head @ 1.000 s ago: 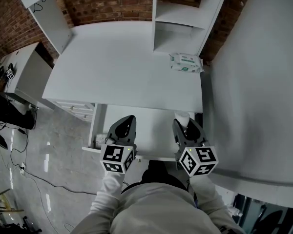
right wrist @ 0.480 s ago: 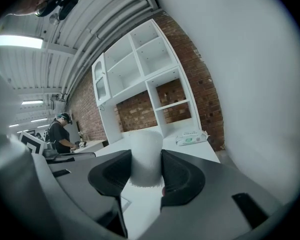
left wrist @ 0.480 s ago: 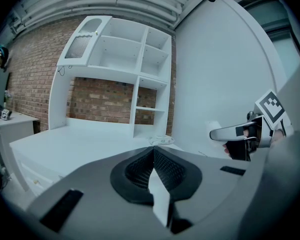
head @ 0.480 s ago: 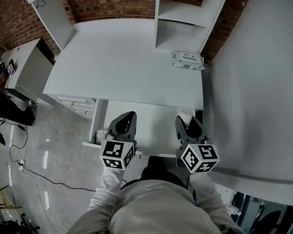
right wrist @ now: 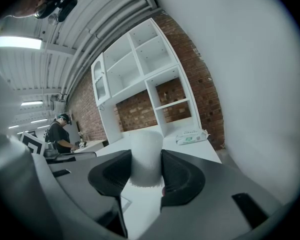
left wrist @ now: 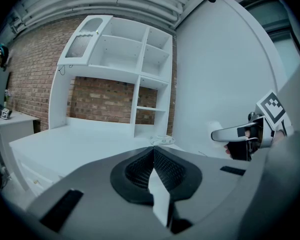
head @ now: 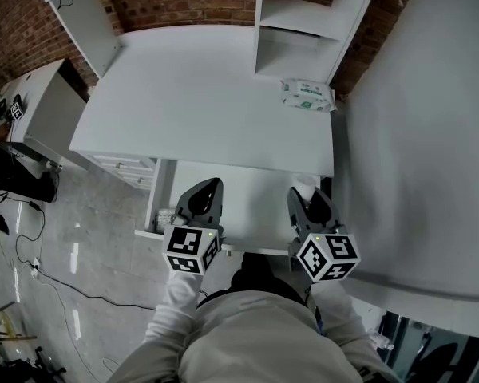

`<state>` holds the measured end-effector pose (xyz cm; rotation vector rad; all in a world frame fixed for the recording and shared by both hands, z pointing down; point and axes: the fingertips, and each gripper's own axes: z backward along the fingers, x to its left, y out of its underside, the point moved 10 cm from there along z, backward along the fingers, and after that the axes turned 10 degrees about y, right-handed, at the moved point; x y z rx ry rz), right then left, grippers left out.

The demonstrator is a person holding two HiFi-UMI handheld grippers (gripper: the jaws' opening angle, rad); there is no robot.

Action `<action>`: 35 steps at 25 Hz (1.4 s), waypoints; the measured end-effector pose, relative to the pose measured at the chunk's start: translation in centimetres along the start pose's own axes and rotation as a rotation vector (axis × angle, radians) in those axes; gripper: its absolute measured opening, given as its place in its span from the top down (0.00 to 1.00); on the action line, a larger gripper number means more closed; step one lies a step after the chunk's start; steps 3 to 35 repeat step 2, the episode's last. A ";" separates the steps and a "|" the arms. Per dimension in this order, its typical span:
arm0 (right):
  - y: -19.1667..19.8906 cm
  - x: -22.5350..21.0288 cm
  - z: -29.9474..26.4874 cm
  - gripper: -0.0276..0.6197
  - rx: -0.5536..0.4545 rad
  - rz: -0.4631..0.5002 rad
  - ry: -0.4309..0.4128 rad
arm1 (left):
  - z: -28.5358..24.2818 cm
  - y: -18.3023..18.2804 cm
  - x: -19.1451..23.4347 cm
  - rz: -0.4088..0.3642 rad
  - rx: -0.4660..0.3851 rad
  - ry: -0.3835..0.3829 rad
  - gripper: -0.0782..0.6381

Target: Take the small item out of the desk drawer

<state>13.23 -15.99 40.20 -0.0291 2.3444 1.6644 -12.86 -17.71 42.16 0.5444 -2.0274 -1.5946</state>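
The desk drawer (head: pixel 247 206) stands pulled out under the white desk top (head: pixel 199 102). My right gripper (head: pixel 302 193) hangs over the drawer's right end, shut on a small white cylinder (head: pixel 303 185). In the right gripper view the cylinder (right wrist: pixel 146 156) stands upright with the two dark pads pressing its sides at my right gripper (right wrist: pixel 146 170). My left gripper (head: pixel 210 185) hovers over the drawer's left part. Its jaws meet tip to tip with nothing between them in the left gripper view (left wrist: pixel 153 151).
A pack of wet wipes (head: pixel 307 95) lies on the desk's back right, below the white shelf unit (head: pixel 303 30). A white wall (head: pixel 423 134) runs close along the right. A low white cabinet (head: pixel 40 118) and floor cables are at the left. A person (right wrist: pixel 60 134) stands far off.
Both grippers keep nearly the same places over the drawer, the right one still closed on the white cylinder. Only the head view has shifted a little.
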 end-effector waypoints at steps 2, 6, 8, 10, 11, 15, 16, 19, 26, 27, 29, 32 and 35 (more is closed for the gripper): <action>0.1 -0.2 -0.1 0.66 0.000 -0.001 0.001 | -0.2 0.1 0.1 -0.001 0.000 -0.001 0.87; 0.1 -0.2 -0.1 0.66 0.000 -0.001 0.001 | -0.2 0.1 0.1 -0.001 0.000 -0.001 0.87; 0.1 -0.2 -0.1 0.66 0.000 -0.001 0.001 | -0.2 0.1 0.1 -0.001 0.000 -0.001 0.87; 0.1 -0.2 -0.1 0.66 0.000 -0.001 0.001 | -0.2 0.1 0.1 -0.001 0.000 -0.001 0.87; 0.1 -0.2 -0.1 0.66 0.000 -0.001 0.001 | -0.2 0.1 0.1 -0.001 0.000 -0.001 0.87; 0.1 -0.2 -0.1 0.66 0.000 -0.001 0.001 | -0.2 0.1 0.1 -0.001 0.000 -0.001 0.87; 0.1 -0.2 -0.1 0.66 0.000 -0.001 0.001 | -0.2 0.1 0.1 -0.001 0.000 -0.001 0.87; 0.1 -0.2 -0.1 0.66 0.000 -0.001 0.001 | -0.2 0.1 0.1 -0.001 0.000 -0.001 0.87; 0.1 -0.2 -0.1 0.66 0.000 -0.001 0.001 | -0.2 0.1 0.1 -0.001 0.000 -0.001 0.87; 0.1 -0.2 -0.1 0.66 0.000 -0.001 0.001 | -0.2 0.1 0.1 -0.001 0.000 -0.001 0.87; 0.1 -0.2 -0.1 0.66 0.000 -0.001 0.001 | -0.2 0.1 0.1 -0.001 0.000 -0.001 0.87; 0.1 -0.2 -0.1 0.66 0.000 -0.001 0.001 | -0.2 0.1 0.1 -0.001 0.000 -0.001 0.87; 0.1 -0.2 -0.1 0.66 0.000 -0.001 0.001 | -0.2 0.1 0.1 -0.001 0.000 -0.001 0.87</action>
